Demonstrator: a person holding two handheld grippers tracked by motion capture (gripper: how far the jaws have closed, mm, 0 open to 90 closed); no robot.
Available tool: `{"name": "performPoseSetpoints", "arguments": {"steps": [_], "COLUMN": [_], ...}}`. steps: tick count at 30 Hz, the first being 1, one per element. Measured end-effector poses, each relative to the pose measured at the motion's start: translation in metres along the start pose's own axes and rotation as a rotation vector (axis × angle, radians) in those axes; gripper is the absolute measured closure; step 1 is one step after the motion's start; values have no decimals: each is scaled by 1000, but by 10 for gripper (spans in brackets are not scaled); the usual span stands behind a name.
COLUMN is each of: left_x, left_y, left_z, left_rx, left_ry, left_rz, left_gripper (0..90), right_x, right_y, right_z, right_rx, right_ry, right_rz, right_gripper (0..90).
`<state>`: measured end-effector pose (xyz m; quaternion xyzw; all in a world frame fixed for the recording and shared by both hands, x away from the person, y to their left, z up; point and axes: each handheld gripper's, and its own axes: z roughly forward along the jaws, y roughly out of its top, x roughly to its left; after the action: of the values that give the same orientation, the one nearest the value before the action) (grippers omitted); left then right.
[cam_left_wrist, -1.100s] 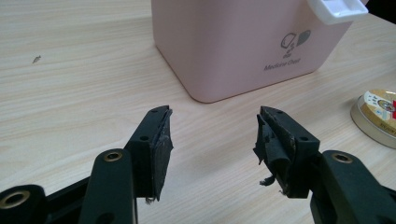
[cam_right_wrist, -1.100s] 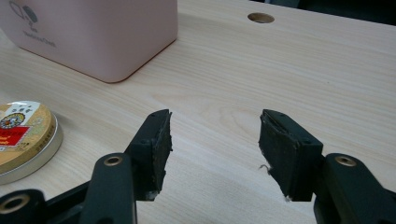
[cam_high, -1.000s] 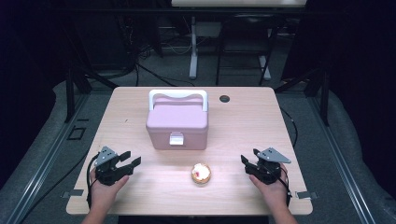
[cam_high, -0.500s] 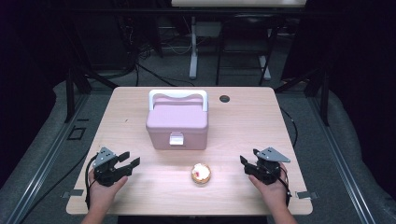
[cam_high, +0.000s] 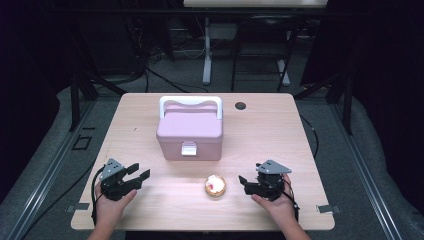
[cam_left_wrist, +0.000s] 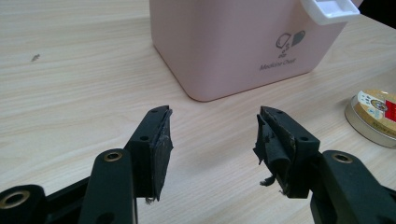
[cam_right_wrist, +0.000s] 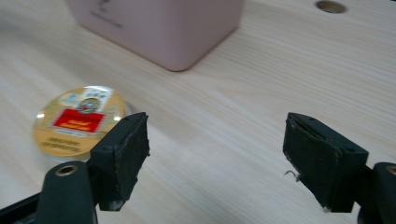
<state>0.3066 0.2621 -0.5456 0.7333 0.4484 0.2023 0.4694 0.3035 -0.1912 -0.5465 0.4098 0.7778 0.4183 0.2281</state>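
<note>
A pink lidded box (cam_high: 189, 131) with a white handle and a white front latch stands at the table's middle. A small round tin (cam_high: 215, 186) with a gold and red label lies in front of it, near the front edge. My left gripper (cam_high: 140, 171) rests at the front left, open and empty, pointing at the box's corner (cam_left_wrist: 233, 42); its own view (cam_left_wrist: 214, 114) shows the tin (cam_left_wrist: 373, 116) at the right edge. My right gripper (cam_high: 243, 184) sits just right of the tin. Its jaws (cam_right_wrist: 217, 119) have just been opening and hold nothing, with the tin (cam_right_wrist: 77, 121) beyond the left one.
A black cable hole (cam_high: 241, 105) sits in the wooden table (cam_high: 280, 140) at the back right. Dark floor, cables and stand legs surround the table. Bare wood lies between the box and each gripper.
My right gripper has slid left toward the tin and its jaws have spread wider. The left gripper, the box and the tin have kept still.
</note>
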Motion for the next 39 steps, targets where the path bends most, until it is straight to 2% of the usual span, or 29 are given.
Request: {"name": "performPoseSetpoints", "arguments": {"steps": [2,4,7,8,12,17,19,23,28,39], "left_x": [-1,-3,-3,-2,-1,-1,-2,-3,-3,-3], "left_y": [0,1,1,0,0,0,0,0,0,0], "left_z": [1,1,1,0,-2,-1,-1,0,0,0], "left_rx": [-1,1,8,-3,5,-2,1,13,4,2], "left_ry": [0,-9,-11,-9,-9,-6,-8,-13,-15,-14], "left_rz": [5,19,15,9,11,8,9,14,12,12], "left_gripper": [449,449,449,449,449,449,449,449,449,449], "right_x": [5,16,23,29,40,49,54,60,64,70], "right_y": [3,10,13,14,14,13,13,12,11,9], "right_z": [1,8,14,21,34,43,48,53,61,69], "right_rx": [15,46,59,81,101,112,128,140,153,176], "right_ry": [7,51,56,85,142,171,202,205,191,189], "right_rz": [-17,-31,-21,-5,8,2,5,-4,-21,-48], "right_gripper": [177,133,121,115,115,136,146,135,121,152]}}
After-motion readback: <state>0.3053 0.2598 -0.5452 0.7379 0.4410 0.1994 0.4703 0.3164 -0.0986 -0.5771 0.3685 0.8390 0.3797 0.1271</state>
